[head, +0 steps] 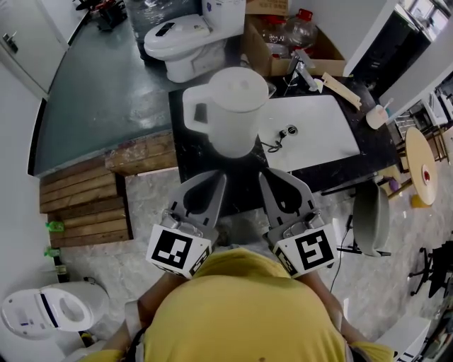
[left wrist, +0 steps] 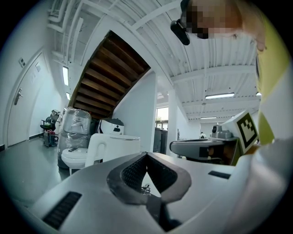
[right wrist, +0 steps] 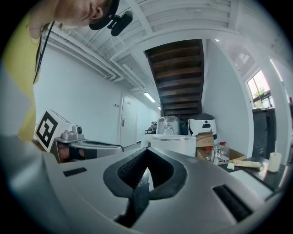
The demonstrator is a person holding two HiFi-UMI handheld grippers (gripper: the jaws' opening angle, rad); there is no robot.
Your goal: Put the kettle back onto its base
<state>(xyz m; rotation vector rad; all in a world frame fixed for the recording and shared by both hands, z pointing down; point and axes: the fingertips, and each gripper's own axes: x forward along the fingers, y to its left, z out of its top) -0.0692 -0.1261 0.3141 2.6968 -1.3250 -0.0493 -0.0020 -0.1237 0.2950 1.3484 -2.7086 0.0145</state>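
Kettle (head: 233, 106) stands on tabletop (head: 190, 157) by sink (head: 322, 138), just ahead. Left gripper (head: 216, 182) & right gripper (head: 267, 181): fingers pressed together, empty. We'd spread them b4 reaching, take handle (head: 192, 113) level; base not in view.

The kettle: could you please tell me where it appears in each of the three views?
Head view: kettle, upper centre, left of the sink.
Left gripper view: left of centre, below mid-height.
Right gripper view: near centre, slightly below mid-height.
Shared landmark: the plastic-wrapped bundle behind it.
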